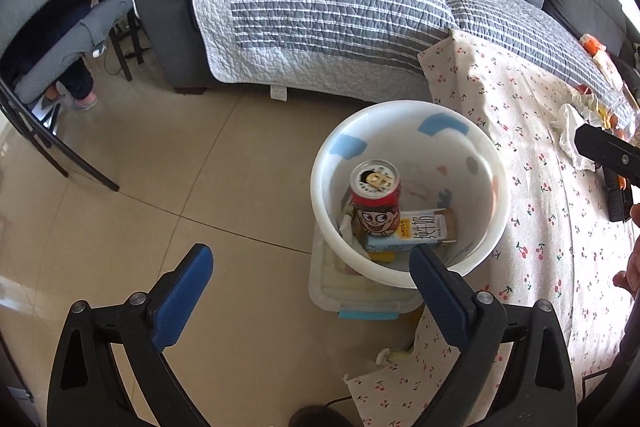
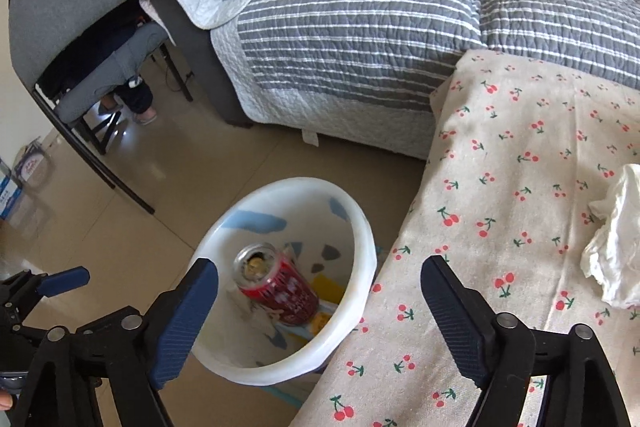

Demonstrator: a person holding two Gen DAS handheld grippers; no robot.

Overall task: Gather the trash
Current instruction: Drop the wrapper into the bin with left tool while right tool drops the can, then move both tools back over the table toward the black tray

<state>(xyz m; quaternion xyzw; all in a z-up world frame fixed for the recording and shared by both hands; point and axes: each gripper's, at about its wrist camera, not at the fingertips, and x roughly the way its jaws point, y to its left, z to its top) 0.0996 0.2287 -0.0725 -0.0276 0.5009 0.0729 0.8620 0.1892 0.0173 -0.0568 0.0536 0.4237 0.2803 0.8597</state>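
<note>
White basin (image 1: 496, 227), one, on a clear storage box (image 1: 360, 299) beside the cherry-print cloth (image 1: 540, 227). Contents: one red can (image 1: 376, 203), cartoon face on label; one milk carton (image 1: 416, 231), Chinese characters, possibly "纯牛奶". Crumpled tissue (image 2: 612, 247), one, on cloth. Left gripper (image 1: 312, 291) and right gripper (image 2: 320, 319): both spread wide, nothing grasped.

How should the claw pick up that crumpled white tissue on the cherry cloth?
Grab the crumpled white tissue by its puffy raised middle, coming down from above. It lies loose on the flat cherry tablecloth with folds sticking up, so there is something for the fingers to pinch. The right claw is open with nothing in it, and looks nearest.
</note>
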